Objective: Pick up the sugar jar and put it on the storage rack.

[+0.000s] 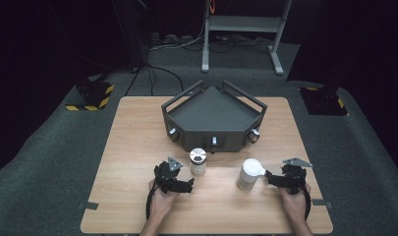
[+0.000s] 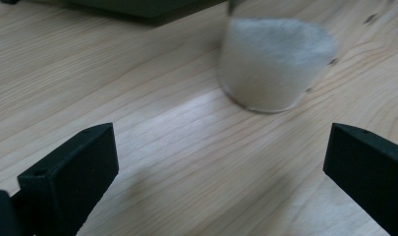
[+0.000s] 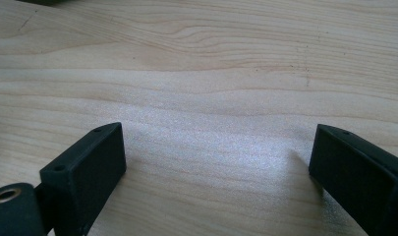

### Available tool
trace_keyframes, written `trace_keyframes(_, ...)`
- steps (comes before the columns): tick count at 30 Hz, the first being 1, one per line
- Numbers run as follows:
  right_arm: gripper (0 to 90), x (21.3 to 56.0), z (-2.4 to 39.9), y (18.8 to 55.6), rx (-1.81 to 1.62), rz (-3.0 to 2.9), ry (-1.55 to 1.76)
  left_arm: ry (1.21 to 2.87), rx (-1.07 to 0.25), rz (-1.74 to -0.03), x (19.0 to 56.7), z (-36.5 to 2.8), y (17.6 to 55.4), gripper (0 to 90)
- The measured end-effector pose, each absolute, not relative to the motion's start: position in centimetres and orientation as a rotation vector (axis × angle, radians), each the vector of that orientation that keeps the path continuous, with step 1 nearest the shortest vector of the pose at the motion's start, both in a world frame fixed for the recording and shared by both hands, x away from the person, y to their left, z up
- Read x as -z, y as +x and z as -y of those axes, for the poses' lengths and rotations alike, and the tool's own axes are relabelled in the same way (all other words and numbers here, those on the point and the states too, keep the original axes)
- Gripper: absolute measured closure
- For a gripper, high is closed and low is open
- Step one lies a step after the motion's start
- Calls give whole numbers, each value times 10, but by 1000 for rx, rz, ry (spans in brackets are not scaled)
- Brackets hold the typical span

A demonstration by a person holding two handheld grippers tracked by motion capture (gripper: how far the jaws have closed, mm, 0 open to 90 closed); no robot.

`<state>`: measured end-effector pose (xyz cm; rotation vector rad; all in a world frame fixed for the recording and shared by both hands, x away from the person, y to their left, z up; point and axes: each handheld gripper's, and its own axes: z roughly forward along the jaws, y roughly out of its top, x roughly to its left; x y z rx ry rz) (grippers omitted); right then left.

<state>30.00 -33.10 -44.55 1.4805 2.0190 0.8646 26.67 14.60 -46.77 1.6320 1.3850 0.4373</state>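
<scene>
Table (image 1: 137, 147), light wood, rectangular; near edge cut off by the bottom of the high view, with bare board down both sides and along the front. Dark grey housing (image 1: 213, 110), five-sided, with rails at the back and knobs on its front faces, stands at the far centre; its inside is hidden. White cylinder (image 1: 249, 173), near right, just beside the right gripper (image 1: 269, 178), apart from its tips; what its top carries is hard to make out. Glass jar (image 1: 198, 162) with metal lid, centre, white filling visible in the left gripper view (image 2: 275, 64), its top cropped there. Left gripper (image 1: 189, 185), jaws spread wide, nothing between them, jar just ahead. Right gripper, jaws likewise wide over bare wood. Hands (image 1: 162, 199) partly cut off.
</scene>
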Motion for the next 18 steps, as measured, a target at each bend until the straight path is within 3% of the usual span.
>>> trace_keyframes(18,66,445,331,300,-864,-2019,1481,1580,-389,-1360,472,-122,285,28)
